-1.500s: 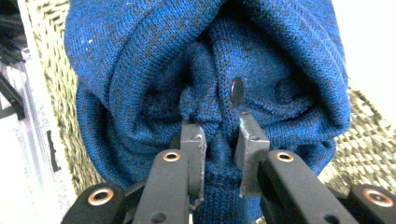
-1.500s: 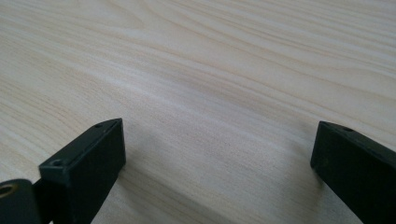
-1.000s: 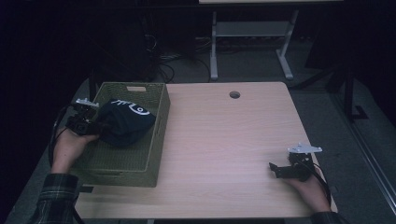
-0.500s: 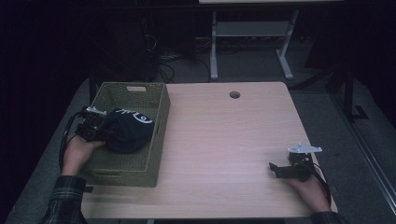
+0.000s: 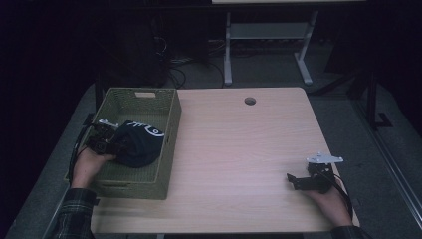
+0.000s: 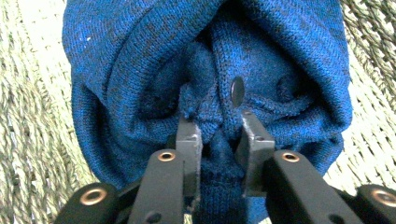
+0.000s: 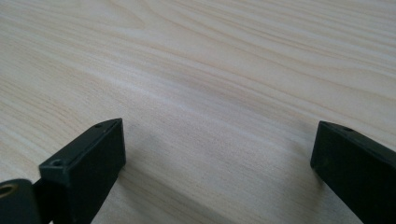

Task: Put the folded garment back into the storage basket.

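Left gripper [image 5: 110, 144] with its jaws drawn in on a fold of the dark blue knitted garment [image 5: 140, 144], seen from above at the near-left part of the green woven basket [image 5: 144, 94] that stands on the left side of the counter [image 5: 239, 149]; over the last second the gripper and the bundle have travelled from the middle of the basket toward the person's side, so that the garment now hangs over the near half of the basket, apparently raised off its floor, though its exact height cannot be read; the left gripper view confirms the hold, the two jaws [image 6: 217, 140] nearly closed with a pinch of knit between them and the rest of the garment [image 6: 140, 60] bunched beyond, a small dark button [image 6: 237, 91] showing in the folds and the basket weave [image 6: 28, 140] visible around it; the right gripper [image 5: 303, 181] has stayed where it was, resting on the near-right part of the counter, its jaws wide apart with nothing between them and bare wood grain [image 7: 210, 70] ahead; judged from this displacement, the garment is being drawn out of the basket, the lift begun but the rim not yet cleared.
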Demonstrator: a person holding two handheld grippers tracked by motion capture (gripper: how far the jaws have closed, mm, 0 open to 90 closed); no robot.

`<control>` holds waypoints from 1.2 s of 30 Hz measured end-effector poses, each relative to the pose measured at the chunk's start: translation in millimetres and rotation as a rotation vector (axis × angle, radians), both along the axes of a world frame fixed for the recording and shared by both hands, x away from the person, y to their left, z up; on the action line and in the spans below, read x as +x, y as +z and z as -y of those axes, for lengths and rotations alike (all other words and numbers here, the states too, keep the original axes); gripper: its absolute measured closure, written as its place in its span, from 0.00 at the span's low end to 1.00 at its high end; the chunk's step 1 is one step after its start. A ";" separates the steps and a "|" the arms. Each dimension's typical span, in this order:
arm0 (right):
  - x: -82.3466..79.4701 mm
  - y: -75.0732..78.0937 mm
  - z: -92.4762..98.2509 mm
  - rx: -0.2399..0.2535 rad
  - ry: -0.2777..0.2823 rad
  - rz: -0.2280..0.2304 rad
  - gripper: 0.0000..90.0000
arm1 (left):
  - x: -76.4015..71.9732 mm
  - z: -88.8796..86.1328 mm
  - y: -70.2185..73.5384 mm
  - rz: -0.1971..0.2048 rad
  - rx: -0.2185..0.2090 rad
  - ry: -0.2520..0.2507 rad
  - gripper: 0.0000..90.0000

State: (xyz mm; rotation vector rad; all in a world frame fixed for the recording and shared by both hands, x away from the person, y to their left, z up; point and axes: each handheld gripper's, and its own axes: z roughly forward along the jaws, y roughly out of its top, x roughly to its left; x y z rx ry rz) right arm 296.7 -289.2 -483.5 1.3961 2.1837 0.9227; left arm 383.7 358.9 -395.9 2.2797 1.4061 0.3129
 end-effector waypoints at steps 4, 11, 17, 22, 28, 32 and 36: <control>0.0 0.0 0.0 0.000 0.000 0.000 0.03 | -1.2 -2.0 2.7 0.018 -0.003 0.007 0.68; 0.0 0.0 0.0 0.000 0.000 0.000 0.03 | -6.0 -4.4 13.9 0.053 -0.031 0.008 0.45; 0.0 0.0 0.0 0.000 0.000 0.000 0.03 | -7.9 -3.1 25.7 0.068 -0.043 0.009 0.24; 0.0 0.0 0.0 0.000 0.000 0.000 0.03 | -9.1 5.7 40.6 0.106 -0.064 -0.007 0.20; 0.1 0.0 0.0 0.001 0.000 -0.001 0.03 | -9.0 22.4 54.8 0.146 -0.082 -0.029 0.20; 0.0 0.0 0.0 0.001 0.000 0.000 0.03 | -10.8 37.5 64.0 0.182 -0.116 -0.050 0.20; 0.0 0.0 0.0 0.001 0.000 -0.001 0.03 | -13.4 56.7 70.4 0.208 -0.135 -0.071 0.20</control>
